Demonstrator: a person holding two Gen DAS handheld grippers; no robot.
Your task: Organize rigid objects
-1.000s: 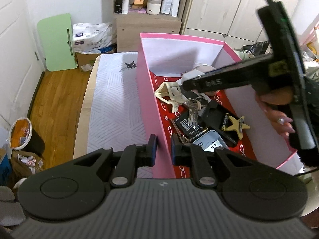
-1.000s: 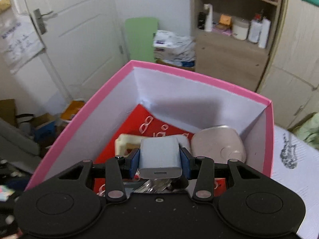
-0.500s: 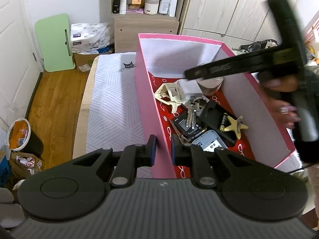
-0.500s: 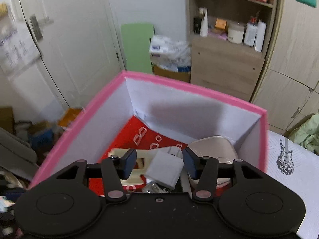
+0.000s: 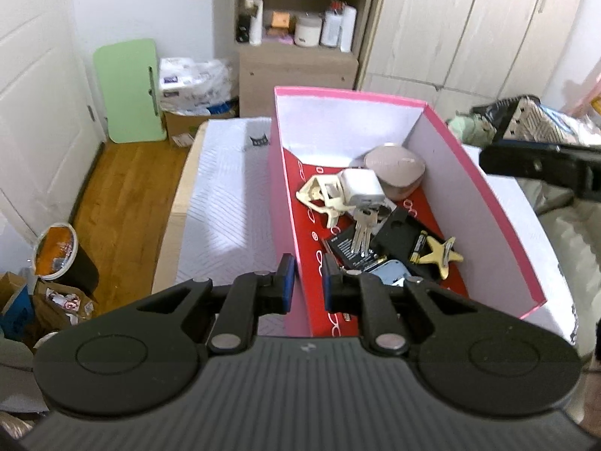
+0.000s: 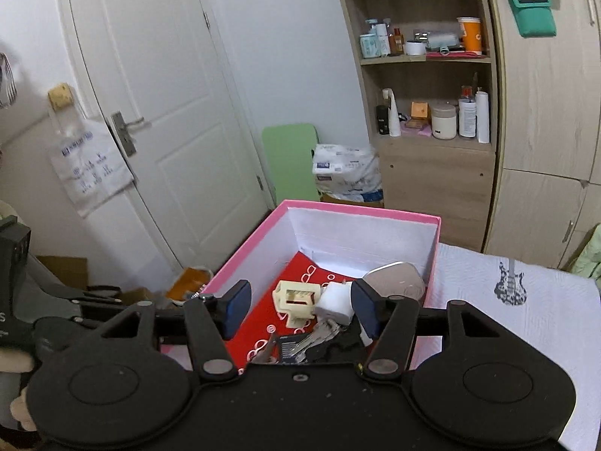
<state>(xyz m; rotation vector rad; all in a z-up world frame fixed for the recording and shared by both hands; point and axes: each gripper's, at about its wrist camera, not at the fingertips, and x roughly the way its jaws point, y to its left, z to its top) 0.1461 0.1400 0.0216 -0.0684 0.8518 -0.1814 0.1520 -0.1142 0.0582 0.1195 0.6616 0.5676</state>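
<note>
Over at the near-left corner of the pink box (image 5: 499,225), the left tool (image 5: 305,276) is nipped narrow on the box's side wall, one pad outside, one inside. The right tool (image 6: 300,310) has just been opening its jaws and stands wide with nothing pressed between its pads; the white charger (image 5: 362,188) lies loose inside the box, at about twelve o'clock from the keys (image 5: 363,227), leaning on the cream plastic clip (image 5: 319,197).

Risks, as I judge them: the charger sits tilted on the clip and could slide or tip onto the keys if the box is jogged. The left tool holds only a thin card wall, so a tug could bend it or tilt the box and send the heap shifting. The box rests on a soft white mattress cover (image 5: 225,203), not a firm worktop, so it may rock.

Hard to make out: the right tool shows in the left view only as a dark bar at three o'clock. The blue-grey object (image 5: 388,270) at the near end is half hidden behind the left tool's fingers, and the box's near wall is cut off behind the tool body. The battery (image 5: 417,248) beside the star-shaped piece (image 5: 439,253) is small and indistinct.
</note>
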